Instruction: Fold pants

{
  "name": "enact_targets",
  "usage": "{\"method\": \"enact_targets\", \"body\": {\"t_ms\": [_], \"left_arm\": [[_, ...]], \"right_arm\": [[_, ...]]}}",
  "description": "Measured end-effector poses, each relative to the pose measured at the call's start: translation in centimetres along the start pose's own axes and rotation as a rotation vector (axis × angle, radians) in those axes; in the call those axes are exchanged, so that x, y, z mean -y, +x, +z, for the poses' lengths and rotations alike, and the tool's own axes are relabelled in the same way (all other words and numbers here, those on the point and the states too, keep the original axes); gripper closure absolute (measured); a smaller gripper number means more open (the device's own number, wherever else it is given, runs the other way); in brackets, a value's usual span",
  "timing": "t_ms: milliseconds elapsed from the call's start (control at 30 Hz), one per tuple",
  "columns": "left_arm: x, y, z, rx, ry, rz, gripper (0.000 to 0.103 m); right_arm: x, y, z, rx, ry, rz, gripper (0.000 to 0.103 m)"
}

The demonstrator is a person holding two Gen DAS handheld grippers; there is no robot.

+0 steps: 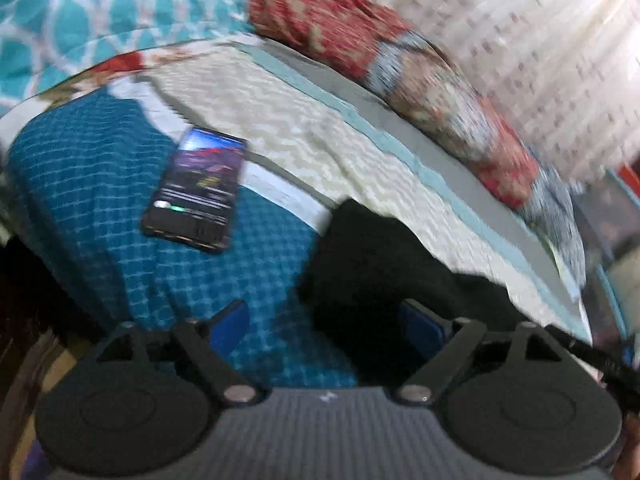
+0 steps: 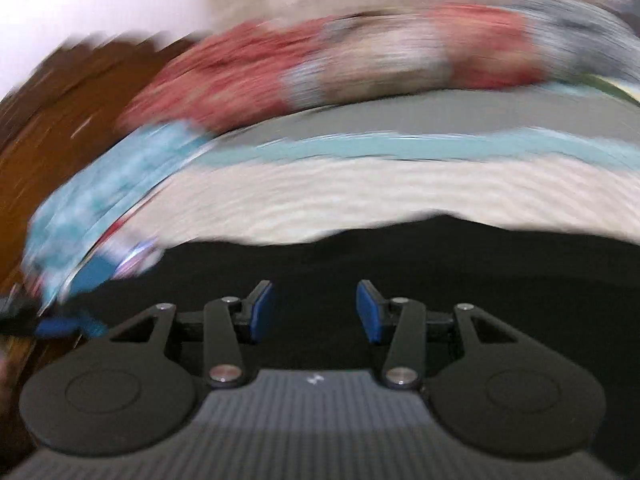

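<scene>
Bed (image 1: 280, 92), patterned bedspread, blurred. Black pants (image 1: 380, 256) lie on its near side, over cream and blue cover. Phone (image 1: 198, 188) on blue patch, left of pants. Left gripper (image 1: 324, 320) spread wide, empty; right gripper (image 2: 316, 308) parted over pants (image 2: 440, 264), empty.

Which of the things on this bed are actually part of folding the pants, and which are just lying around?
Part of the job:
black fabric pants
left gripper, jaws open
right gripper, jaws open

Just lying about:
black smartphone with lit screen
teal patterned pillow
red floral quilt
</scene>
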State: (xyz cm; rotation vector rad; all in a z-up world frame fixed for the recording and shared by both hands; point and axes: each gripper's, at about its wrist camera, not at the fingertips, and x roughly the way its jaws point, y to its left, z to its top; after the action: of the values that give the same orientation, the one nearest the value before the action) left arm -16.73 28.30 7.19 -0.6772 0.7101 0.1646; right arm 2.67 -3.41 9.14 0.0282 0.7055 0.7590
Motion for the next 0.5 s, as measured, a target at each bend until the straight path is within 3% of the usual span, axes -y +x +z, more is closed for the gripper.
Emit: {"method": "enact_targets", "body": {"t_ms": [167,267,300,333,367,433,500], "left_arm": [[-2.9,-0.1,1.4,0.037,-0.122,-0.02,0.017],[-2.7,1.4,2.1,0.022,-0.078,-0.022,0.015],[-2.4,2.3,2.3,0.007,-0.053,-0.027,0.014],[-2.1,3.1,2.4,-0.008,-0.031,-0.03,0.013],[-1.7,4.2,2.7,-0.027,-0.002,-0.036,0.013],[-0.9,5.9,3.2,-0.051,0.052,-0.045,0.012],[0.3,7.6,3.6,-0.068,0.123,-0.073,0.003]], "right_arm": [[-5.6,5.1,1.6,-0.047,-0.139,0.155,0.052],[-6.4,9.7,-0.4,-0.241,-0.133,0.172,0.051],[-6.4,11.3,-1.5,-0.323,-0.138,0.147,0.051],[-6.2,12.2,-2.6,-0.35,-0.146,0.117,0.051],[-6.2,11.3,-3.1,-0.307,-0.154,0.12,0.05],[-6.4,10.8,-2.3,-0.311,-0.16,0.109,0.05],[-6.1,10.0,-1.6,-0.285,-0.132,0.11,0.05]]}}
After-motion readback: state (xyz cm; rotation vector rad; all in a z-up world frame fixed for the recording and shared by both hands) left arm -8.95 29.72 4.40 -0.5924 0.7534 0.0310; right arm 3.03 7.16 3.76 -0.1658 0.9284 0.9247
